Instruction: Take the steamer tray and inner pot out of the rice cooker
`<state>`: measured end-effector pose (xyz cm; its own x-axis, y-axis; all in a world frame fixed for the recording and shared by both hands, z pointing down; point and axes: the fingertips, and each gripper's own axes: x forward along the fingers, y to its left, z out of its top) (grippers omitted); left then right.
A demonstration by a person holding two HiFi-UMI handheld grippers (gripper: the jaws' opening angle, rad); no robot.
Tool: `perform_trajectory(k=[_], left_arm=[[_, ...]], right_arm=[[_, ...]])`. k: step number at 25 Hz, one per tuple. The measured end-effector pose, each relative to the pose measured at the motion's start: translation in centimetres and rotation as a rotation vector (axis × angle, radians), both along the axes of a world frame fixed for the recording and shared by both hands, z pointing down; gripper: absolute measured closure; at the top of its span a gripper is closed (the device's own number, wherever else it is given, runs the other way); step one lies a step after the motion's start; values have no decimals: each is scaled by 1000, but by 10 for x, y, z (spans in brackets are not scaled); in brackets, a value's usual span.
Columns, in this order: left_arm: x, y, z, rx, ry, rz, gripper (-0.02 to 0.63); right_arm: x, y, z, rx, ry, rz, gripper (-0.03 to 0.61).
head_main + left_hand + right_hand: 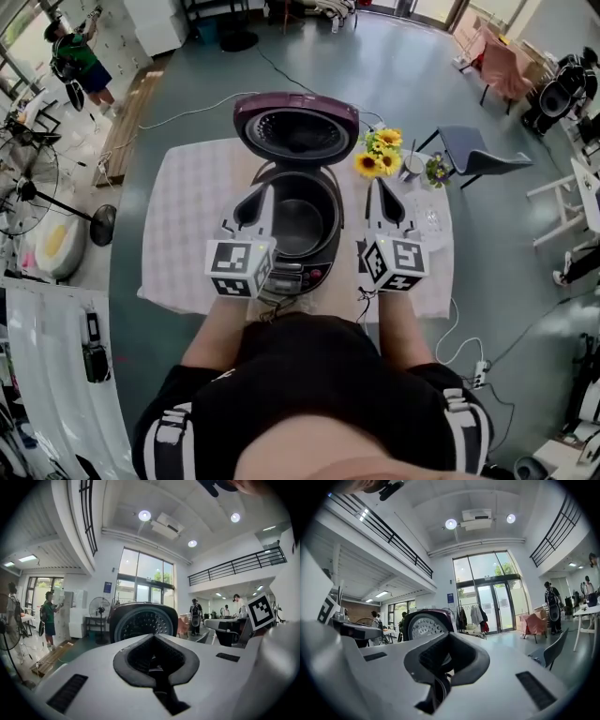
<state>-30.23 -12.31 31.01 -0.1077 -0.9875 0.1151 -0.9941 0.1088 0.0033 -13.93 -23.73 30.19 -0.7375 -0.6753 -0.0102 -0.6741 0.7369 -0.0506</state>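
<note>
The rice cooker [298,234] stands on the table with its purple lid [296,127] swung open and upright at the far side. Inside shows the dark round inner pot [300,225]; I cannot make out a steamer tray apart from it. My left gripper [263,190] hovers over the cooker's left rim, shut and empty. Beside the cooker's right rim, my right gripper [377,186] is also shut and empty. In the left gripper view the left gripper [157,663] points at the lid [143,620]. In the right gripper view the right gripper [442,670] has the lid [424,625] ahead to the left.
A checked cloth [187,216] covers the table. Yellow flowers [380,150] and a small glass dish [430,218] stand right of the cooker. A grey chair [473,150] is beyond the table's right side, a floor fan [23,197] at the left, and a person [80,56] far left.
</note>
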Motion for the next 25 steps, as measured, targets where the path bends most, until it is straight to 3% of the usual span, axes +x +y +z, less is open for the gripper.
perform_trajectory(k=[7, 18, 20, 23, 25], left_arm=[[-36, 5, 4, -11, 6, 21, 611], [-67, 12, 19, -52, 4, 44, 608], [-72, 16, 21, -43, 28, 54, 607], [-86, 25, 23, -33, 104, 64, 587], [-95, 29, 24, -25, 184, 86, 447]], right_arm=[[-30, 4, 2, -15, -8, 21, 581], [-39, 12, 17, -59, -15, 17, 581], [-40, 16, 16, -108, -85, -43, 580], [-35, 17, 16, -267, -269, -143, 578], [-29, 12, 15, -375, -384, -189, 439]])
